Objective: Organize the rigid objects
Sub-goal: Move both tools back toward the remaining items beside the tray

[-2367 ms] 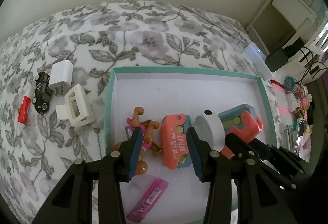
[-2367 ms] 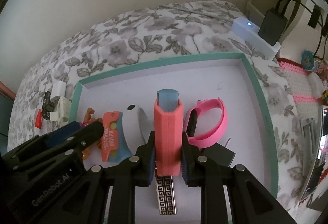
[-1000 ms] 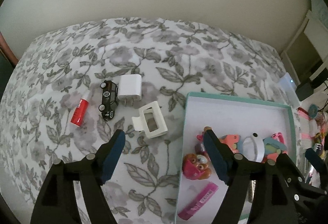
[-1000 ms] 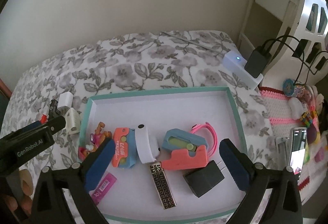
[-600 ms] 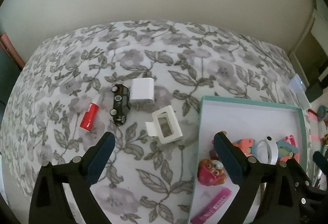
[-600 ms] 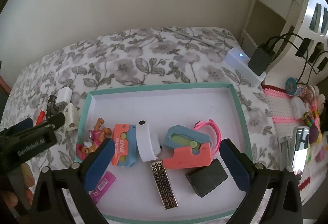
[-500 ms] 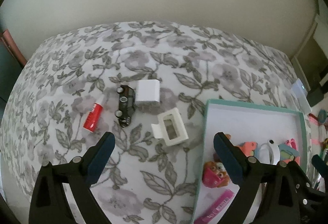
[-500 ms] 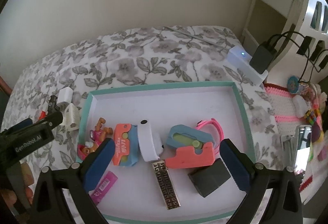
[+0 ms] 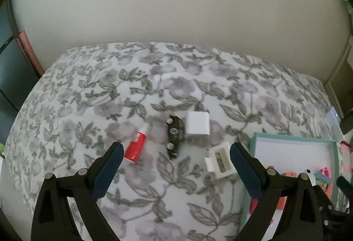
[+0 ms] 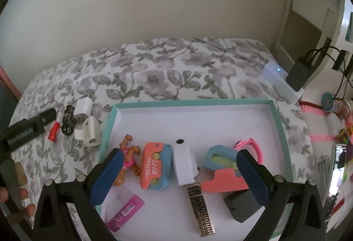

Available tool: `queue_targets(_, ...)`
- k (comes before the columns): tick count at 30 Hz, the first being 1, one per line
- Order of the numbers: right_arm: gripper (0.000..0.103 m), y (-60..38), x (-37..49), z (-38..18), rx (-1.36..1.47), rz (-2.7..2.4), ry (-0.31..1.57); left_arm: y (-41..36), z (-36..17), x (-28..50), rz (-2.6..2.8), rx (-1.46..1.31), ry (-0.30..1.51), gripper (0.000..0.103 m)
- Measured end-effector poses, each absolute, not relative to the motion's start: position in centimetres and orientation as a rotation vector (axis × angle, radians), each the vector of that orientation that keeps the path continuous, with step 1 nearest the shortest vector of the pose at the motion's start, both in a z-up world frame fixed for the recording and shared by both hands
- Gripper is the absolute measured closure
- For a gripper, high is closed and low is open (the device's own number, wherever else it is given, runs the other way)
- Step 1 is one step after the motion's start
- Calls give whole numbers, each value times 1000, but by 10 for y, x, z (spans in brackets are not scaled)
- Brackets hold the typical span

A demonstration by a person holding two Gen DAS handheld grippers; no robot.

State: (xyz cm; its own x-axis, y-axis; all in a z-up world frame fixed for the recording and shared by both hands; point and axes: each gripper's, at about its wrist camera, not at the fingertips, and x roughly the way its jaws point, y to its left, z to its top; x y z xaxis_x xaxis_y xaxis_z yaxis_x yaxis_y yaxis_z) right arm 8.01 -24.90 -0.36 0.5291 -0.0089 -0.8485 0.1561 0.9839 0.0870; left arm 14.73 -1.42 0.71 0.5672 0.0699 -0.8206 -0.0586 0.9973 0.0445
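Note:
My left gripper (image 9: 175, 166) is open and empty above the floral bedspread. Ahead of it lie a red tube (image 9: 135, 147), a black toy car (image 9: 174, 135), a white charger cube (image 9: 197, 125) and a white clip (image 9: 220, 163). My right gripper (image 10: 179, 177) is open and empty above the teal-rimmed tray (image 10: 192, 103). The tray holds a toy dog (image 10: 128, 157), an orange-blue case (image 10: 155, 166), a white band (image 10: 184, 162), a coral-blue case (image 10: 222, 171), a pink watch (image 10: 253, 148), a patterned bar (image 10: 200, 209), a dark charger (image 10: 242, 204) and a pink tube (image 10: 125, 212).
A white power strip (image 10: 282, 82) with a black plug lies at the bed's right edge. Clutter and a pink crochet mat (image 10: 317, 113) sit right of the tray. The wall runs behind the bed. The left gripper's arm (image 10: 26, 128) shows at the left.
My right gripper let go of the coral-blue case in the tray and pulled back. My left gripper opened wide and swung left, from over the tray to over the loose objects on the bedspread.

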Motion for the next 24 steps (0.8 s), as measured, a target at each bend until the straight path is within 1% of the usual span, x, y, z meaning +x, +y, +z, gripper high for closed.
queue_targets(6,0,-230,88,-9,122,-75,1026,11,10,151,98,11,959,6)
queue_targets(9,0,-215,92,-7,75,-70,1005,27,11,153,116,-13,961,6)
queue_targets(16,0,-191,105,1,115,4,946,66,13,157,166,-69,953,6)
queue_targets(24,0,-160,130,-7,185,115,974,98,-15,174,169,-152,1043,6)
